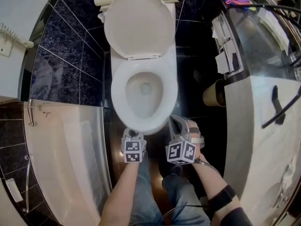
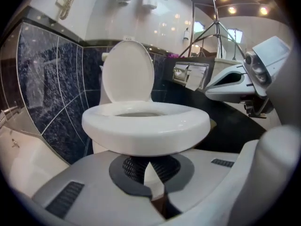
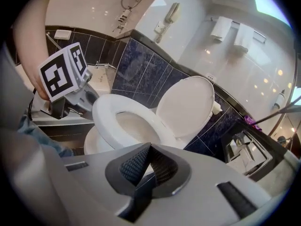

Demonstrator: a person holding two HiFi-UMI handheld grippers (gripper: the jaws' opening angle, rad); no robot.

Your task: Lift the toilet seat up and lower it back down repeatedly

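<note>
- Closest to us, both pairs of fingers are pressed together and empty: left gripper just below the seat's front rim, right gripper beside the bowl.
- Beyond, the toilet seat lies down; lid upright.
- We judge a lift is starting: fingertips must hook under that rim.

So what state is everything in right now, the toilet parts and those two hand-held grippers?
White plastic toilet lid: raised, leaning back against the tank.
White oval toilet seat: down, lying flat on the bowl.
Left gripper: shut, nothing held, tips by the seat's front edge.
Right gripper: shut, nothing held, near the seat's front, not on it.
</note>
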